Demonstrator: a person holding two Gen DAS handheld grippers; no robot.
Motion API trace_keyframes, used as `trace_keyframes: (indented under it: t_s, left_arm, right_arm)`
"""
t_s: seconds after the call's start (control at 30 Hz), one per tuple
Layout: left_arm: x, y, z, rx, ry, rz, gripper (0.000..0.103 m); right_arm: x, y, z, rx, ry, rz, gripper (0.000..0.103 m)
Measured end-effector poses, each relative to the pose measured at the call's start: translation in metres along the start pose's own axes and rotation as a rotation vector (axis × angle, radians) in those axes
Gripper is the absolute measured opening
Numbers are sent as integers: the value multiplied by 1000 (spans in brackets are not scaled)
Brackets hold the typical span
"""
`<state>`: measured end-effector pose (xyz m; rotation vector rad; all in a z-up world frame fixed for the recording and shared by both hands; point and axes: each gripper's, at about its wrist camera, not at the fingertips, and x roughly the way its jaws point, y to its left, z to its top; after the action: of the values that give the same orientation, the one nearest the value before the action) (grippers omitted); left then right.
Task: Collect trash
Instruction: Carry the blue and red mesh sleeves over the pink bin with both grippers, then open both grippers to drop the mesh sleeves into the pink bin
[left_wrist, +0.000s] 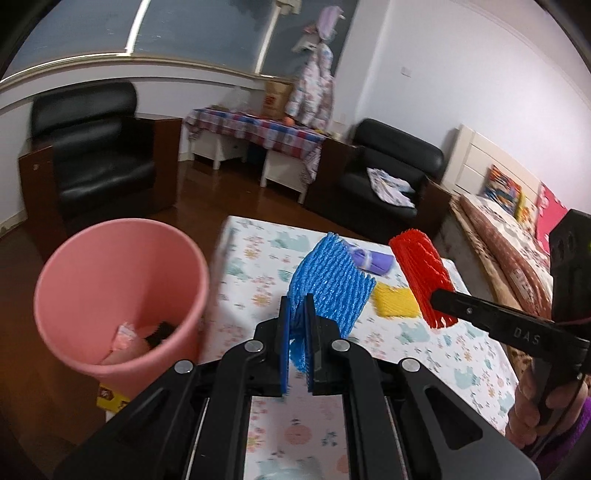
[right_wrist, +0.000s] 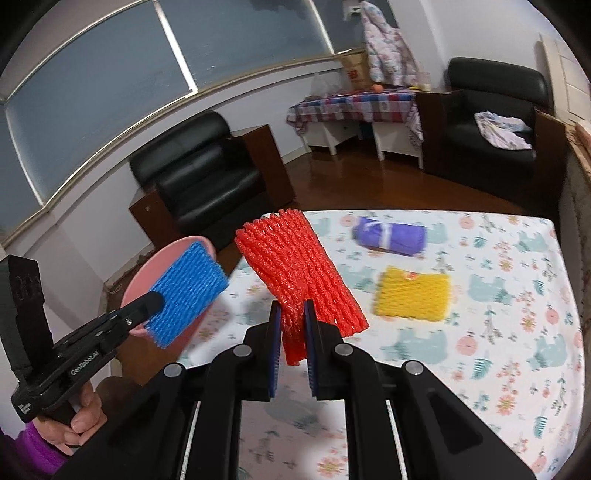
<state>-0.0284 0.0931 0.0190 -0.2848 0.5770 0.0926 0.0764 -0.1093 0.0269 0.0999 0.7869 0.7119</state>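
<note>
Nets clamped: your left claw (left_wrist: 297, 325) pinches blue net (left_wrist: 328, 280), right claw (right_wrist: 293, 328) red net (right_wrist: 299, 266), both lifted off the bench (right_wrist: 517, 369) for the bin (left_wrist: 110, 295).

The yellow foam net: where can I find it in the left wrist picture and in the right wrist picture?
Left wrist view: the yellow foam net lies right of centre on the floral tablecloth, between the blue net and the red net.
Right wrist view: it lies right of centre, beyond the held red net.
Shared landmark: the purple roll sits just behind it in both.
</note>
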Motion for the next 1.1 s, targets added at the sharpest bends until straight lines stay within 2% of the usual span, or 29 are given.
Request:
trace_keyframes:
  t_s: [0.33,0.57,0.63,0.9,0.97,1.03,1.1]
  left_arm:
    - [-26,55,9,-76,-84,155,6]
    - [-36,96,11,-95,-138,326,6]
    - [-35,105,11,-104,-137,355,6]
    - [-30,131,5,-155,-130,371,7]
    - [-28,136,5,-166,-119,372,10]
    - [-26,143,5,-181,-111,371,28]
    - [-27,150,5,-211,-110,358,38]
  right_arm:
    - [38,72,18,-69,17,118,11]
    - [79,119,31,-79,56,227,11]
    - [91,129,32,-84,68,245,12]
    - [140,158,31,-81,121,274,13]
    - [149,163,30,-88,136,280,23]
    - [153,166,27,-90,146,281,44]
    - [157,169,25,-93,153,279,48]
